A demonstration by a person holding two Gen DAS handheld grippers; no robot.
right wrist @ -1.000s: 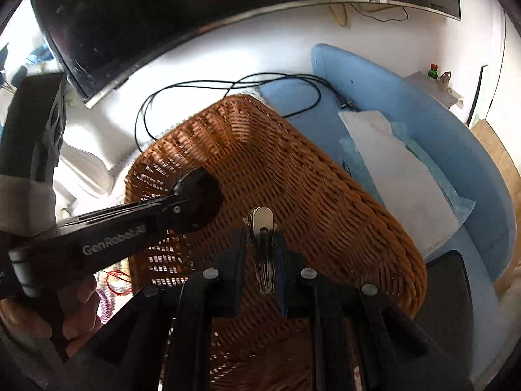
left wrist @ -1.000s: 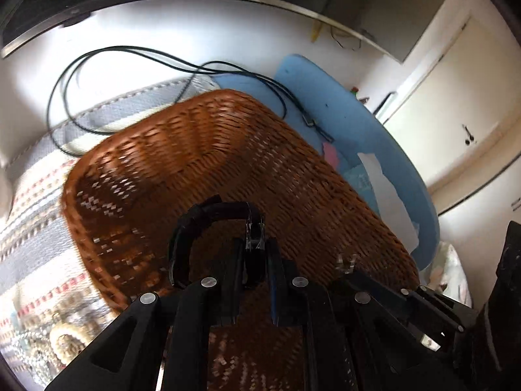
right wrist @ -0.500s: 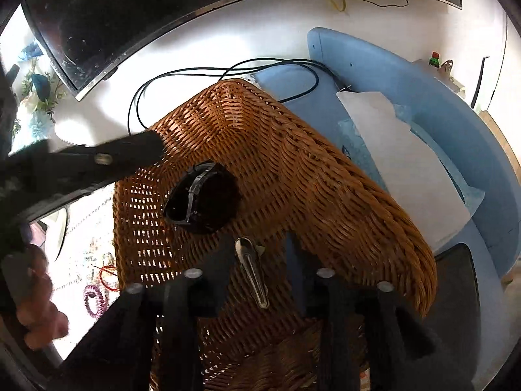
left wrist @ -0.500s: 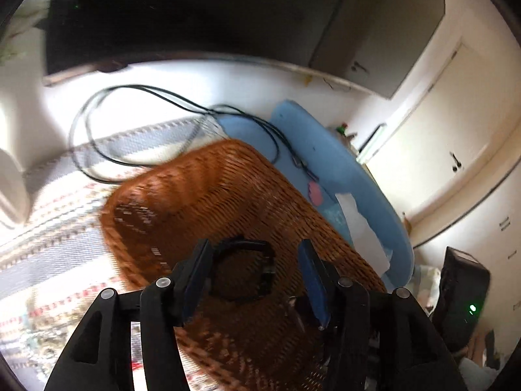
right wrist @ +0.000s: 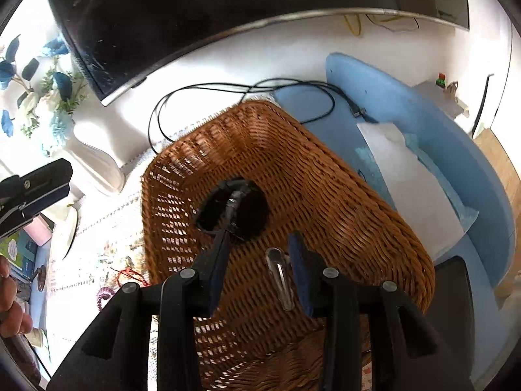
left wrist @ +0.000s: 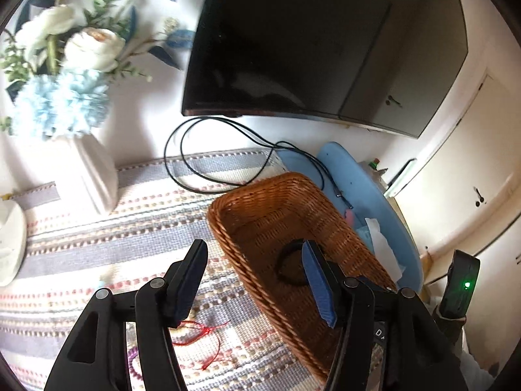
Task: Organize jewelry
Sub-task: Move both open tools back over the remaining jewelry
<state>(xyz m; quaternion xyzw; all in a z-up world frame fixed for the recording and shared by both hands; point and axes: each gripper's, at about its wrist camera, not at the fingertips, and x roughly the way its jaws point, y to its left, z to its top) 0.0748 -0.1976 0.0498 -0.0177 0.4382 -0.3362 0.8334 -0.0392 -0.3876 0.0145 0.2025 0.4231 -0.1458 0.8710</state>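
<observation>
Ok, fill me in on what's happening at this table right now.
A person with a handheld gripper in each hand is sorting jewelry into a wicker basket. A black bracelet and a silver hair clip lie inside it. The right gripper hangs open over the clip, holding nothing. The left gripper is open too, over the basket's near edge and the striped cloth, where a red cord and purple beads wait.

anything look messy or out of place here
Mostly tidy. The wicker basket holds a black band and a silver clip. But a red cord and purple beads lie loose on the striped mat, and a black cable trails across it.
</observation>
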